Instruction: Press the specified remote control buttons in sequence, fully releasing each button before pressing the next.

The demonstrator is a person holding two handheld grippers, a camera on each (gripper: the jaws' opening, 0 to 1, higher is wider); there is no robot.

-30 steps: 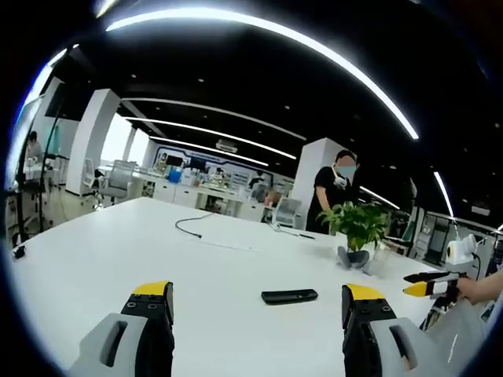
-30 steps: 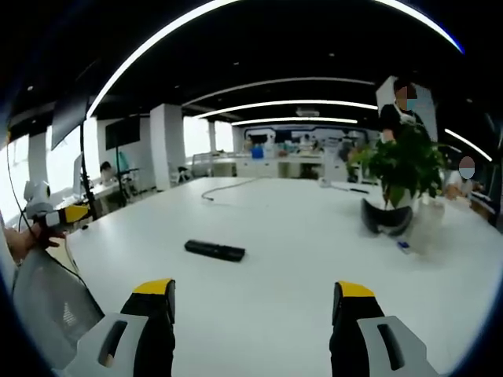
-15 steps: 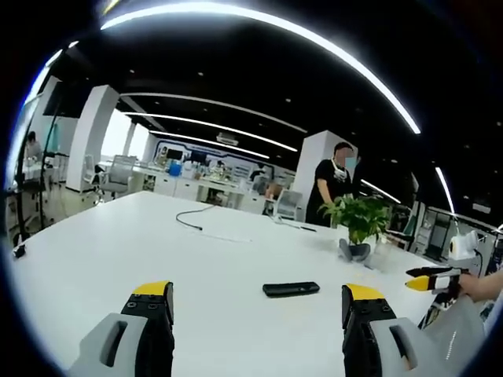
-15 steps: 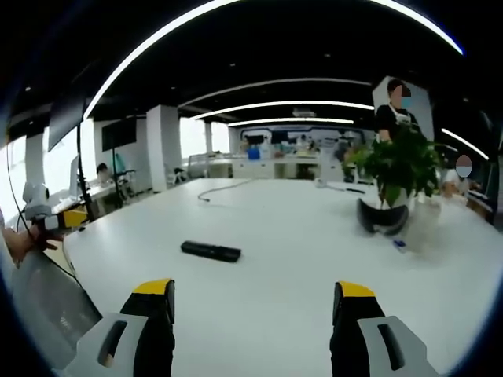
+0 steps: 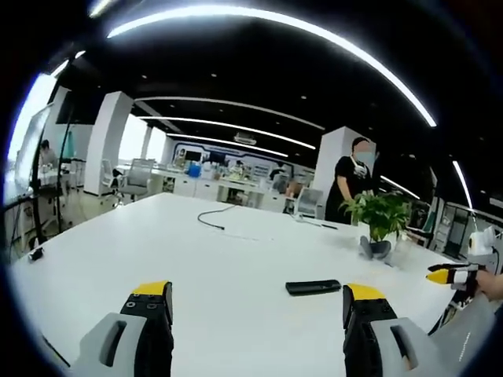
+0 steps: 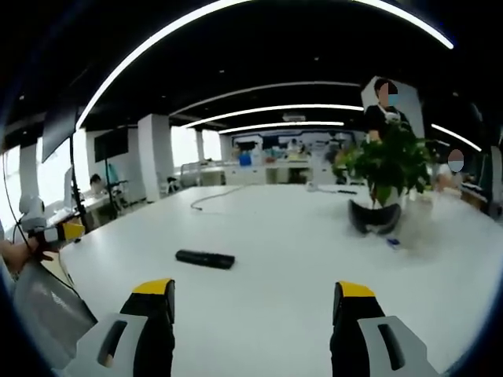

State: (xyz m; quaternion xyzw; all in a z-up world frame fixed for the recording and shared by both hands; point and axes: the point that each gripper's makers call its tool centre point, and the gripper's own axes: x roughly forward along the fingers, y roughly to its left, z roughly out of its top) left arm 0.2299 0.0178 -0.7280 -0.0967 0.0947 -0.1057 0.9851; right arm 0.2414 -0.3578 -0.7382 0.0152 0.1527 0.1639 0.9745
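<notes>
A black remote control (image 5: pixel 313 287) lies flat on the white table (image 5: pixel 157 243), ahead and right of centre in the left gripper view. In the right gripper view the same remote control (image 6: pixel 204 258) lies ahead and to the left. My left gripper (image 5: pixel 258 302) stands open above the table, well short of the remote, nothing between its yellow-tipped jaws. My right gripper (image 6: pixel 255 298) is open too, empty, also short of the remote. At the right edge of the left gripper view the right gripper (image 5: pixel 449 275) shows, held by a hand.
A potted green plant (image 6: pixel 389 177) stands on the table right of the remote, the same plant (image 5: pixel 380 224) behind the remote in the left gripper view. A thin cable (image 5: pixel 212 221) lies farther back. A person (image 5: pixel 351 188) stands behind the table. Desks and chairs fill the office beyond.
Both views have drifted: the remote and plant sit further right in the left gripper view and slightly left in the right gripper view. Both grippers remain open; the remote has not moved.
</notes>
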